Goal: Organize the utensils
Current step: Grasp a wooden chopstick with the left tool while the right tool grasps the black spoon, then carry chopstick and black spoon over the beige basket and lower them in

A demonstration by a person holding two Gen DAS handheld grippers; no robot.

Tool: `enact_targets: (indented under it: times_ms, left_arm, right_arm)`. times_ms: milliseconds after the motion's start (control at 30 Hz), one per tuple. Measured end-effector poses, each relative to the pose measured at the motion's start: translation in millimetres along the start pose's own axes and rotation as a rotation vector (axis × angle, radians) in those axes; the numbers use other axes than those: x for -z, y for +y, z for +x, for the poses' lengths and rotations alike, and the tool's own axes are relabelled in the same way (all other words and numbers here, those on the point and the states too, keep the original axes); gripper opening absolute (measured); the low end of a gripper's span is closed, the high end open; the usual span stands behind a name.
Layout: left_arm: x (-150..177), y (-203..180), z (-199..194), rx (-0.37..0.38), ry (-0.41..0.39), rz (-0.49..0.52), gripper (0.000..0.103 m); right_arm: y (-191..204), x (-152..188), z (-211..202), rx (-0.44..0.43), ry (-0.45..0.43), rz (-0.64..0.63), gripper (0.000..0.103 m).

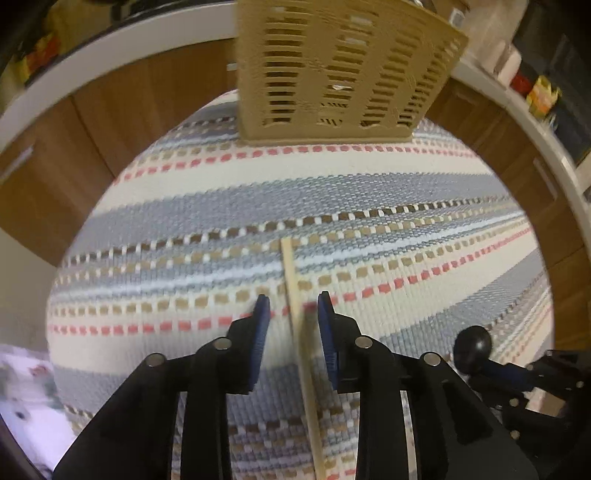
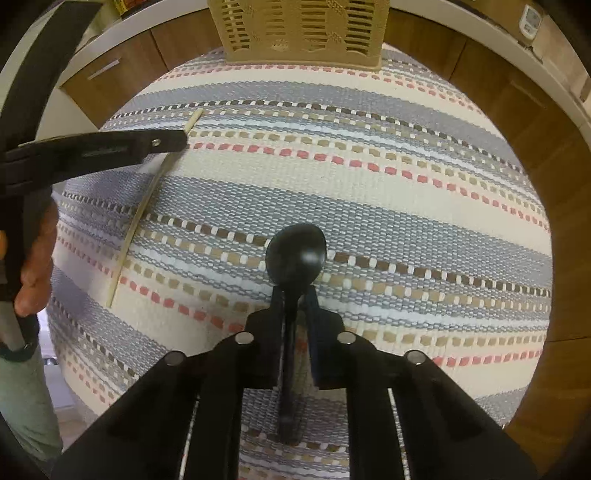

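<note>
Both wrist views looked forward and down along their fingers, close above the striped cloth (image 1: 221, 177), toward the slotted beige basket (image 1: 332, 66) at its far edge. Shared: cloth, basket (image 2: 303, 33), chopstick (image 1: 291, 273), black spoon (image 2: 295, 251).

Basket (image 2: 301, 31) stands at the desk's (image 2: 406, 206) far edge, chopstick (image 2: 144, 206) lies left, spoon (image 2: 295, 254) right, nearer us.
</note>
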State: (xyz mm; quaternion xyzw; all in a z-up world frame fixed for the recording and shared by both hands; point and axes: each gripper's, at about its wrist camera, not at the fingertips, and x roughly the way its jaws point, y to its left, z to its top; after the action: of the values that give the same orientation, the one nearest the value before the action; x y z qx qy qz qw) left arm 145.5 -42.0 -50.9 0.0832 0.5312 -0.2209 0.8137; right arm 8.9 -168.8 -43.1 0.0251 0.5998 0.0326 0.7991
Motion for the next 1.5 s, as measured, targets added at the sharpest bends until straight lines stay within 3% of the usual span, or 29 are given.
enact_targets:
  times_ms: [133, 200, 267, 433, 700, 967, 1200, 1500]
  left_arm:
    - [-9, -21, 7, -0.103, 0.026, 0.081, 0.027]
    - [-10, -27, 6, -0.122, 0.021, 0.098, 0.005]
    - [-8, -29, 5, -0.152, 0.0, 0.094, 0.004]
    - [5, -22, -15, -0.083, -0.125, 0.018, 0.004]
    - [5, -17, -73, -0.08, -0.315, -0.021, 0.004]
    - [-5, -30, -115, -0.065, -0.473, -0.045, 0.004]
    - [-24, -26, -149, -0.033, -0.656, -0.091, 0.004]
    - [-82, -18, -177, 0.046, -0.882, -0.128, 0.004]
  right_arm:
    - [0, -5, 0, -0.003, 0.005, -0.06, 0.007]
    - [2, -5, 0, -0.007, -0.001, -0.081, 0.006]
    - [3, -8, -3, -0.025, -0.029, -0.1, 0.005]
    - [2, -12, -13, -0.031, -0.084, -0.107, 0.005]
    - [8, -23, -45, 0.05, -0.214, -0.146, 0.005]
    - [9, -31, -73, 0.076, -0.315, -0.169, 0.005]
    - [-7, -55, -109, -0.011, -0.485, -0.142, 0.005]
    - [-53, -127, -156, -0.164, -0.767, -0.036, 0.005]
